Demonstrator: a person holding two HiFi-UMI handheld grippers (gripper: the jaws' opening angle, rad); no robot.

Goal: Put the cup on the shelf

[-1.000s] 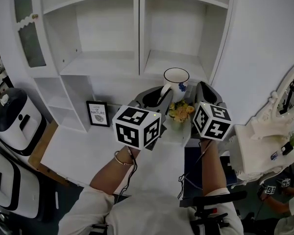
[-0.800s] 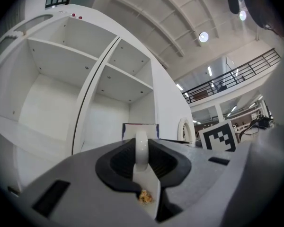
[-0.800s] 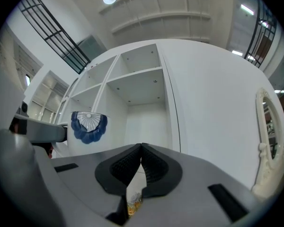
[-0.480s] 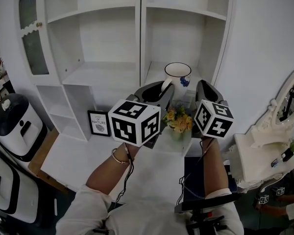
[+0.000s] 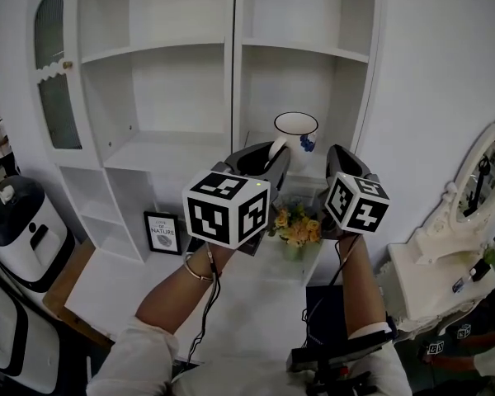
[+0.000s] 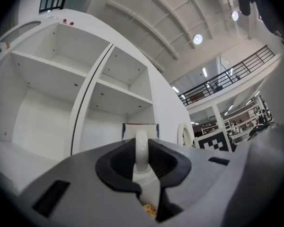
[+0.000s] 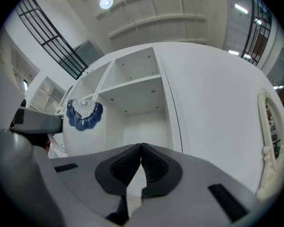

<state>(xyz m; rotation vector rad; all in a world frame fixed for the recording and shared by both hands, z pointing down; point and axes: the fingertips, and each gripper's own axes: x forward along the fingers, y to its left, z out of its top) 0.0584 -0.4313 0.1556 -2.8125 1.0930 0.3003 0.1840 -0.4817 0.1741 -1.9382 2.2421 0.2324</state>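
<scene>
I see a white wooden shelf unit (image 5: 235,56) across the upper half of the head view, open compartments either side of its centre divider. Below it, lower centre, white flat tabletop (image 5: 124,272). On it: black-framed print (image 5: 162,232) standing upright, yellow flower bunch (image 5: 295,228) further right.

Cup (image 5: 296,132): base hidden behind left gripper (image 5: 262,159) | framed print (image 5: 162,231): lettering too small | flowers (image 5: 298,226): partly behind left gripper
</scene>
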